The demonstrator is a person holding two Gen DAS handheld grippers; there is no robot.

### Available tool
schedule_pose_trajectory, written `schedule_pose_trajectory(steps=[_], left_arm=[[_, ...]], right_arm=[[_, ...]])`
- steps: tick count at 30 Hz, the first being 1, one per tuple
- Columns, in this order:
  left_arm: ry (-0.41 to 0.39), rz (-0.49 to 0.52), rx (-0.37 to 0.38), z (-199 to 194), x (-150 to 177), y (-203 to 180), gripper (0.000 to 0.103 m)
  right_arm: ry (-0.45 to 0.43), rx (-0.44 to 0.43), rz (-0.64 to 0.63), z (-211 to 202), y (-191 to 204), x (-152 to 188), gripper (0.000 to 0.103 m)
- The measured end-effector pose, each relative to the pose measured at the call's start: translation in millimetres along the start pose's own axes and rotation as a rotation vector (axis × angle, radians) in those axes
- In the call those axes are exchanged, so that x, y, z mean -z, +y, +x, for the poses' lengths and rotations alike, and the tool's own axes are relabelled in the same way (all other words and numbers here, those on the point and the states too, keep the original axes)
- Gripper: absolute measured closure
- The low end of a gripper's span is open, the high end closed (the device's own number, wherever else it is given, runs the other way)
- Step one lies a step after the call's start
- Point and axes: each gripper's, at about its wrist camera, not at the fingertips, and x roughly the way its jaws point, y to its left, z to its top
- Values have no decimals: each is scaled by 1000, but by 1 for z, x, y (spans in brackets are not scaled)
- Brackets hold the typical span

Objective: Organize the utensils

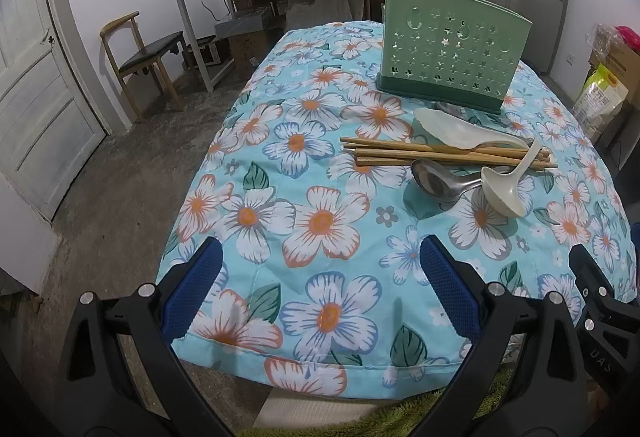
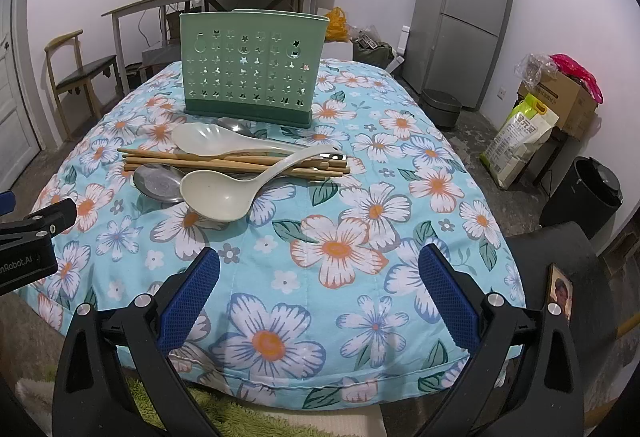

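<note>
Utensils piled mid-desk: chopsticks (image 1: 448,153), steel spoon (image 1: 434,181), cream ladle (image 1: 502,193), green holder (image 1: 452,57) at 1 o'clock. Left gripper (image 1: 320,289) jaws apart, empty.

Right view: right gripper (image 2: 320,289) jaws apart, empty. Ladle (image 2: 224,193) lies topmost at 11 o'clock; best lifted first by its handle.

White lettering "nRobot.AI", cut off at the frame edge, stood on the black body of the left gripper (image 2: 24,261) in the right wrist view, faint raised letters "UAS" on the right gripper (image 1: 604,361) body in the left wrist view, the yellow-green bag's (image 2: 520,141) print too blurred to make out.
</note>
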Motion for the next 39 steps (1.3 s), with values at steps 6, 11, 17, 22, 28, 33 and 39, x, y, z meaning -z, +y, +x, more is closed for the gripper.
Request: schedule_pose_trajectory(steps=[6,11,17,22,28,33,39], left_arm=[[1,-1,0,0,0,0,7],[2,-1,1,0,0,0,7],[0,-2,1,1,0,1,7],[2,-3,2,0,-1,1,7],[3,-3,2,1,-1,2,7],[5,-5,1,2,-1,3,7],[8,-4,-5,3,-1,7,7]], right_arm=[[0,0,-1,0,0,0,6],[1,0,-1,0,0,0,6],[1,0,-1,0,0,0,6],[0,0,-1,0,0,0,6],[0,0,-2,0,1,0,6],[0,0,-2,0,0,0,6],[4,-6,-4,2,2,-2,6]])
